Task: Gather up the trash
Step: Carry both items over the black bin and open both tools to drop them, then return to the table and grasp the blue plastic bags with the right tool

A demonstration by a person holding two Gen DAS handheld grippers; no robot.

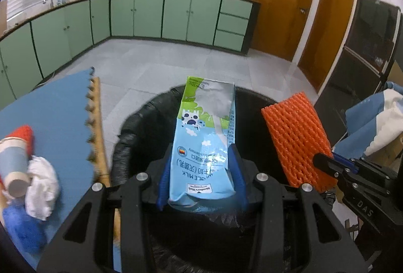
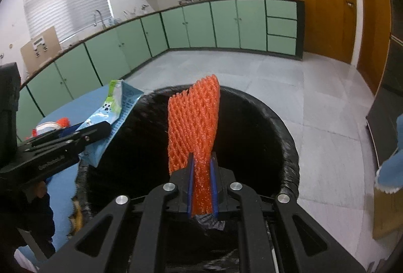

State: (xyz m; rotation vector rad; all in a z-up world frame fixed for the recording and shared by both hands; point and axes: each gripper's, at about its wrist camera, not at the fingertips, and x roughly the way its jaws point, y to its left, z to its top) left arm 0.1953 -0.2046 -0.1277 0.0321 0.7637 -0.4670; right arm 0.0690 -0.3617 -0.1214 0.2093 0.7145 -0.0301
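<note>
My left gripper [image 1: 201, 154] is shut on a flattened blue and green milk carton [image 1: 204, 137] and holds it over the black-lined trash bin [image 1: 141, 126]. My right gripper [image 2: 201, 159] is shut on an orange foam fruit net [image 2: 194, 121], also above the bin [image 2: 272, 137]. The net [image 1: 297, 137] and the right gripper [image 1: 325, 162] show at the right of the left wrist view. The carton [image 2: 113, 119] and the left gripper [image 2: 100, 130] show at the left of the right wrist view.
A blue mat [image 1: 55, 106] on the left carries a paper cup [image 1: 13, 167], a crumpled white tissue [image 1: 41, 187] and a red object [image 1: 24, 133]. Green kitchen cabinets [image 1: 151, 16] stand behind, wooden doors [image 1: 284, 0] to the right, grey tile floor [image 2: 327, 109] around the bin.
</note>
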